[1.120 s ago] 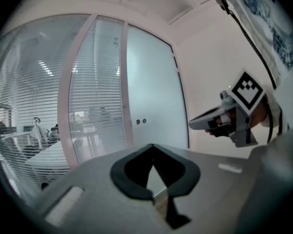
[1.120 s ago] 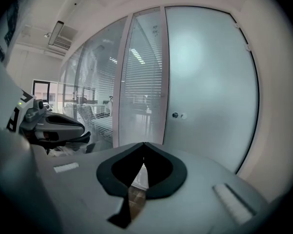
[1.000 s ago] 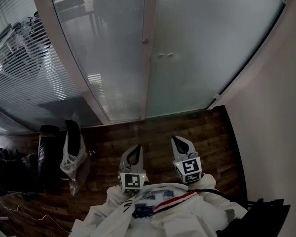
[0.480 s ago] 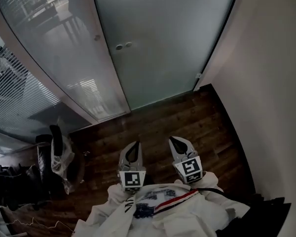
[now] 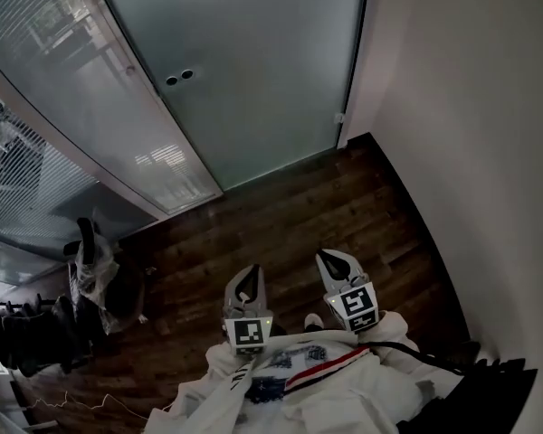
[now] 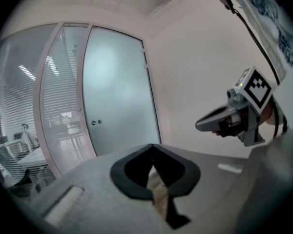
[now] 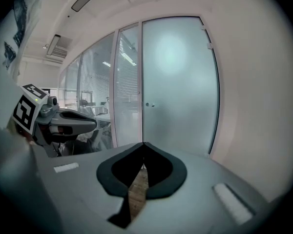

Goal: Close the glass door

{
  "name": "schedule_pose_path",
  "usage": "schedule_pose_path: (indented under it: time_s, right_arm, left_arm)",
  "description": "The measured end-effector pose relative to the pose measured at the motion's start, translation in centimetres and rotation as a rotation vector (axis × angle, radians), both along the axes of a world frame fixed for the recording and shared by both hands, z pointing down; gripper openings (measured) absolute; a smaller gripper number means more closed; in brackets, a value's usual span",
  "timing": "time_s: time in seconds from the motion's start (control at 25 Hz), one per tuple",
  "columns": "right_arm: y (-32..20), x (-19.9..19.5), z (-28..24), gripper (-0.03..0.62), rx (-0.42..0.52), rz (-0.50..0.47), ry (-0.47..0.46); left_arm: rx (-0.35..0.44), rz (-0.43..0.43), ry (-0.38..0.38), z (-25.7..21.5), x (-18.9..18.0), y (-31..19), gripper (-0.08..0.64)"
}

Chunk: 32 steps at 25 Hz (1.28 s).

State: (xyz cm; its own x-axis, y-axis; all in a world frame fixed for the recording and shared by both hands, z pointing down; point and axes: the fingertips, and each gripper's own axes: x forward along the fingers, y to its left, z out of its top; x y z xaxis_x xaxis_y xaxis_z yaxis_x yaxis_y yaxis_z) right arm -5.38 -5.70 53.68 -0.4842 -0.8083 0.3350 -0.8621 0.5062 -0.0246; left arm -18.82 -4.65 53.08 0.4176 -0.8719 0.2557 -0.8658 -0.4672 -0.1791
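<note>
Since a second ago, finds the glass door [image 5: 253, 70] shifted toward the frame's upper left, apparently already closed flush in its frame, with left claw [image 5: 249, 278] and right claw [image 5: 333, 265] both pinched shut, empty, low centre, well apart.

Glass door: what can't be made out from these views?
Glass door: frosted, so anything behind it is hidden in every view; the head view's upper edge cuts off its top.
Round fittings on it: too small to tell handle from lock.
Dark items on the floor, head view's left: too dim to identify.
</note>
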Motion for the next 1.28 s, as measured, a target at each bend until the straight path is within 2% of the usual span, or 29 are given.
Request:
schedule_pose_path:
  time_s: [0.16,0.4,0.56,0.76,0.92,1.08,1.28]
  right_arm:
    - [2.0,2.9,0.2,0.008,-0.008,0.036,-0.025]
    - [3.0,3.4,0.2,0.008,-0.003,0.036,-0.06]
    - [3.8,2.2,0.5,0.008,-0.03,-0.002,-0.071]
    - [2.8,-0.7,-0.9,0.008,0.016,-0.015,-0.074]
    - [1.6,-3.6,-4.0,0.008,0.09,-0.042,-0.074]
    - [1.1,-6.2,-6.0,0.008,0.126,-0.085,-0.086]
    - [0.6,-7.0,-6.3,0.008,0.135,-0.09,-0.082]
  left_arm:
    - [-0.048,0.053,0.003,-1.1,3.4,3.6,0.002]
    - [-0.023,0.074,-0.053,-2.5,4.0,4.4,0.002]
    - [-0.012,0.06,-0.048,-3.4,3.8,4.5,0.002]
    - [-0.028,0.02,-0.007,-3.0,1.0,4.4,0.002]
    - [0.049,-0.011,-0.034,-4.8,-1.6,2.9,0.002]
    - [0.065,-0.067,-0.001,-5.5,-3.8,1.7,0.002]
    - [0.085,-0.076,-0.009,-6.1,-5.0,1.0,0.002]
